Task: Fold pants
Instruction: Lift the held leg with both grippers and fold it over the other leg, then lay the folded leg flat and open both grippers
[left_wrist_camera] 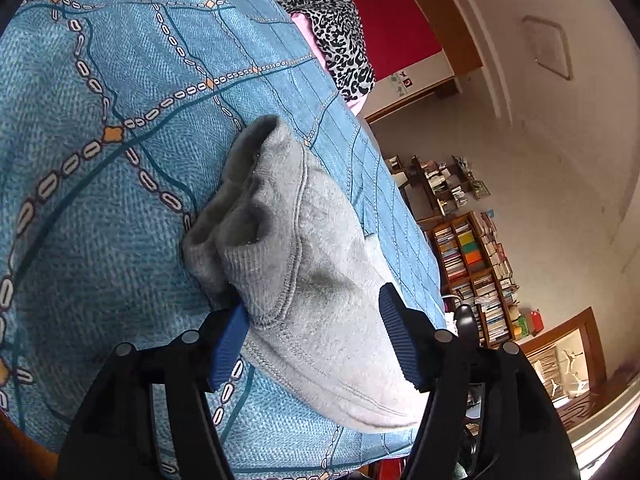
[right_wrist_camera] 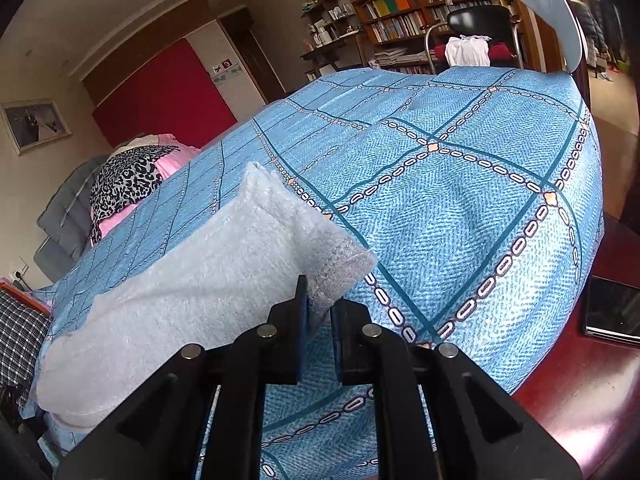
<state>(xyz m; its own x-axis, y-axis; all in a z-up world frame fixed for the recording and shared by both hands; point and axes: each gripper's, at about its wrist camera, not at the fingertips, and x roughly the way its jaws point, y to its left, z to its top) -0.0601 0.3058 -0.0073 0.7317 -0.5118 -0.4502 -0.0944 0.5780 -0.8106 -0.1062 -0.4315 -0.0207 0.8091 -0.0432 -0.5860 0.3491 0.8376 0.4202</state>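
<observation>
Light grey fleece pants (left_wrist_camera: 320,280) lie on a blue patterned bedspread (left_wrist_camera: 100,200). In the left wrist view the ribbed cuff end bunches up between my blue-padded fingers. My left gripper (left_wrist_camera: 316,332) is open, its jaws standing wide on either side of the cuff. In the right wrist view the pants (right_wrist_camera: 200,280) stretch to the left, fuzzy side out. My right gripper (right_wrist_camera: 320,312) is shut on the corner of the pants' hem, held just above the bedspread (right_wrist_camera: 460,200).
A leopard-print cloth (right_wrist_camera: 124,180) on pink fabric lies at the head of the bed. Bookshelves (right_wrist_camera: 420,4) and a black chair (right_wrist_camera: 476,20) stand beyond the bed. A dark red wooden surface (right_wrist_camera: 580,400) with a black flat device (right_wrist_camera: 612,312) is at right.
</observation>
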